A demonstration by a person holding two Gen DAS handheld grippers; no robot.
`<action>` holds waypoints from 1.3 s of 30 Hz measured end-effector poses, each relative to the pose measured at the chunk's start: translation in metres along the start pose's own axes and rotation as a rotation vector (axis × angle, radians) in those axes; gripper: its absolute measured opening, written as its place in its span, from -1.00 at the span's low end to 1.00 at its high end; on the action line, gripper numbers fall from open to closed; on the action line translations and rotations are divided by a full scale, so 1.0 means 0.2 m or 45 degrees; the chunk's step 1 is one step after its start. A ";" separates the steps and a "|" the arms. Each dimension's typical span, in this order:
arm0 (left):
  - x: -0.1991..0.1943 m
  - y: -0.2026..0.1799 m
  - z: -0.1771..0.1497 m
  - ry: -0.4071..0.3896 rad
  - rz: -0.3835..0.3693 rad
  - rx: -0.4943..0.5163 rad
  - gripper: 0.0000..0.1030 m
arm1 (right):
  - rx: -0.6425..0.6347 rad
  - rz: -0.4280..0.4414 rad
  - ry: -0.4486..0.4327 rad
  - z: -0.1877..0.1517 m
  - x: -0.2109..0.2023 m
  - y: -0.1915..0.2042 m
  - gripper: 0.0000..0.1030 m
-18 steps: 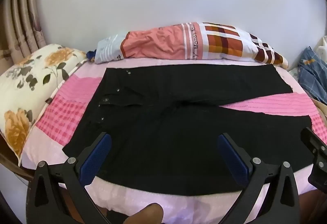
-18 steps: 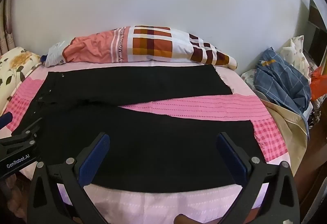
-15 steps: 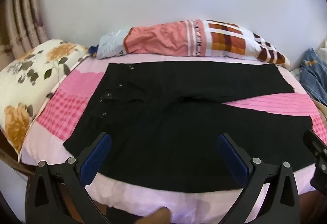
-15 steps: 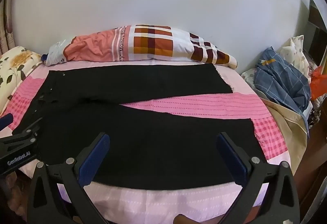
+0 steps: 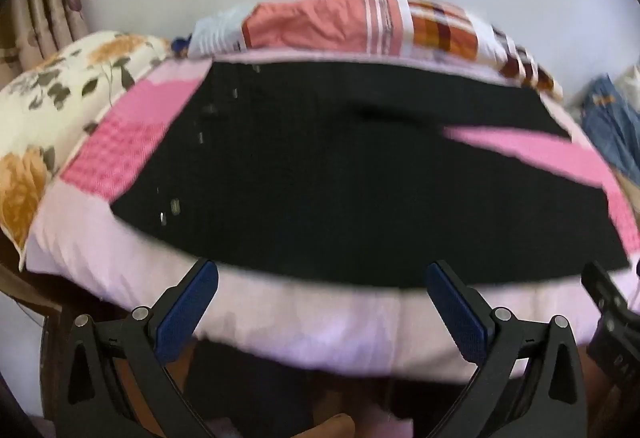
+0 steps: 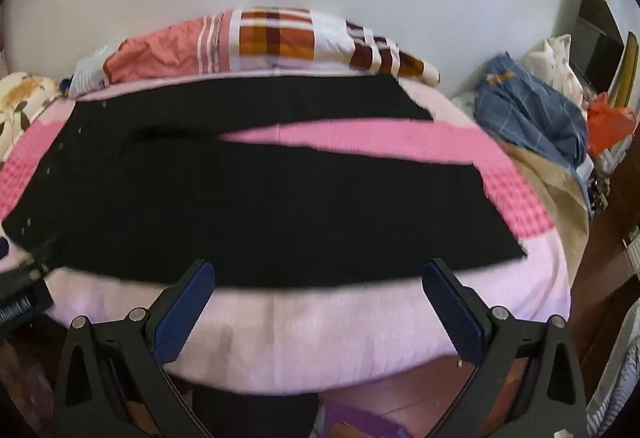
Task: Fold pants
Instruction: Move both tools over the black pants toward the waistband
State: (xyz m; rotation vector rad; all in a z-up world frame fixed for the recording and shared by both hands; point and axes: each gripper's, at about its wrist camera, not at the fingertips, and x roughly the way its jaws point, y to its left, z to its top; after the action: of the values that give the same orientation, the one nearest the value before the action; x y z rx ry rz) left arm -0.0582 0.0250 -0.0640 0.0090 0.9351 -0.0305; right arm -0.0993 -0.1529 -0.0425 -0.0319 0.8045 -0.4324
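As you hold both claws spread wide and empty over the bed's [image 6: 320, 338] near edge, the black pants [image 5: 340, 190] lie flat just beyond your left claw [image 5: 320, 310] and right claw [image 6: 318, 308]. Their long axis runs crosswise to the claws, waistband to your left, leg ends to your right. Writing on the patterned pillow [image 6: 260, 42] behind is too blurred to read.
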 end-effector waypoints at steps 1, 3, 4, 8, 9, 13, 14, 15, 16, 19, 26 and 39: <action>0.00 0.00 -0.05 0.016 -0.003 -0.002 0.99 | -0.012 0.012 0.010 -0.06 -0.01 0.01 1.00; -0.01 -0.01 -0.14 0.046 -0.023 -0.006 0.99 | -0.051 0.017 0.004 -0.14 -0.04 0.04 1.00; -0.03 -0.02 -0.19 0.048 -0.023 0.005 0.99 | -0.080 0.024 -0.005 -0.17 -0.07 0.05 1.00; -0.14 -0.02 -0.28 -0.009 -0.039 0.031 0.99 | -0.075 0.048 -0.074 -0.25 -0.19 0.01 1.00; -0.17 0.00 -0.28 -0.025 -0.046 0.020 0.99 | -0.059 0.064 -0.084 -0.24 -0.21 0.00 1.00; -0.27 0.11 -0.31 -0.064 -0.089 -0.092 0.99 | 0.061 0.194 -0.077 -0.27 -0.26 -0.10 1.00; -0.30 0.13 -0.32 -0.092 -0.100 -0.125 0.99 | 0.076 0.191 -0.079 -0.28 -0.27 -0.11 1.00; -0.32 0.15 -0.32 -0.109 -0.122 -0.141 0.99 | 0.084 0.198 -0.077 -0.27 -0.27 -0.11 1.00; -0.35 0.17 -0.32 -0.135 -0.153 -0.156 0.99 | 0.077 0.218 -0.064 -0.28 -0.27 -0.10 1.00; -0.42 0.17 -0.32 -0.204 -0.187 -0.159 0.99 | 0.005 0.302 -0.017 -0.28 -0.26 -0.05 1.00; -0.40 0.15 -0.23 -0.147 -0.104 -0.103 0.99 | -0.088 0.273 -0.180 -0.10 -0.37 0.03 1.00; -0.34 0.15 0.18 -0.141 0.006 -0.033 0.99 | -0.073 0.256 -0.209 0.27 -0.35 0.12 1.00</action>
State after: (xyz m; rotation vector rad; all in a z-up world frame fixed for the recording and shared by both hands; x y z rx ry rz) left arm -0.0685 0.0554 0.0117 -0.0139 0.8248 -0.0144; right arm -0.0950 -0.1106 0.0392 -0.0387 0.6511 -0.2136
